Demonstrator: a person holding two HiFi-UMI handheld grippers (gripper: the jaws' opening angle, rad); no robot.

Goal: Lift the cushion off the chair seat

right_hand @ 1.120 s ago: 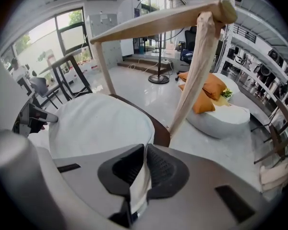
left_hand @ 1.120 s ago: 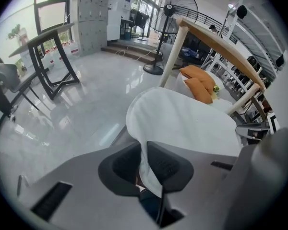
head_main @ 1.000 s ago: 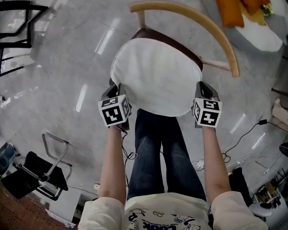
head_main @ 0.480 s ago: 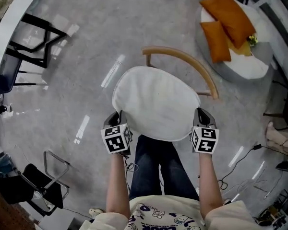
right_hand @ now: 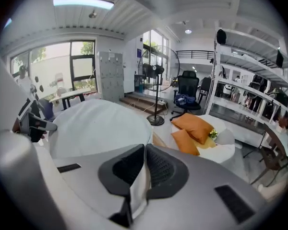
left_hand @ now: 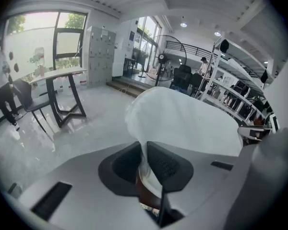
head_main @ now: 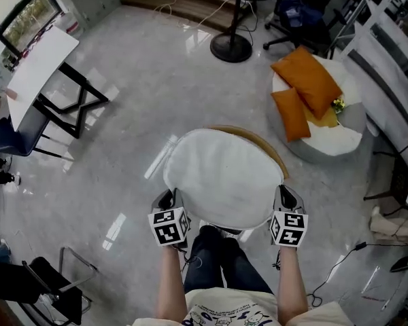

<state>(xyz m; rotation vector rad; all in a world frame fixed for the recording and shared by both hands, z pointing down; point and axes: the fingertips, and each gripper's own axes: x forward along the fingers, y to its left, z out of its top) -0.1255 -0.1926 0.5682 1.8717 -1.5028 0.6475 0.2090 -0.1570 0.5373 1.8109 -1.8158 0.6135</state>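
Observation:
A round white cushion (head_main: pixel 224 178) hangs in the air, held flat between both grippers, high above the chair. Only the curved wooden backrest (head_main: pixel 265 142) of the chair peeks out behind the cushion's far edge; the seat is hidden under it. My left gripper (head_main: pixel 171 202) is shut on the cushion's left edge (left_hand: pixel 149 128), with white fabric pinched between its dark pads. My right gripper (head_main: pixel 283 199) is shut on the right edge (right_hand: pixel 141 176), with a fold of fabric caught between the pads.
A person's jeans-clad legs (head_main: pixel 217 263) stand just below the cushion. A round white pouf (head_main: pixel 326 131) with orange pillows (head_main: pixel 306 80) sits to the right. A fan stand (head_main: pixel 231 46) is at the back, a black-legged table (head_main: pixel 51 80) at the left, a folding chair (head_main: pixel 47 284) bottom left.
Both grippers have risen together with the cushion. It has come up off the chair's brown seat, which is now hidden beneath it, and more of the room shows.

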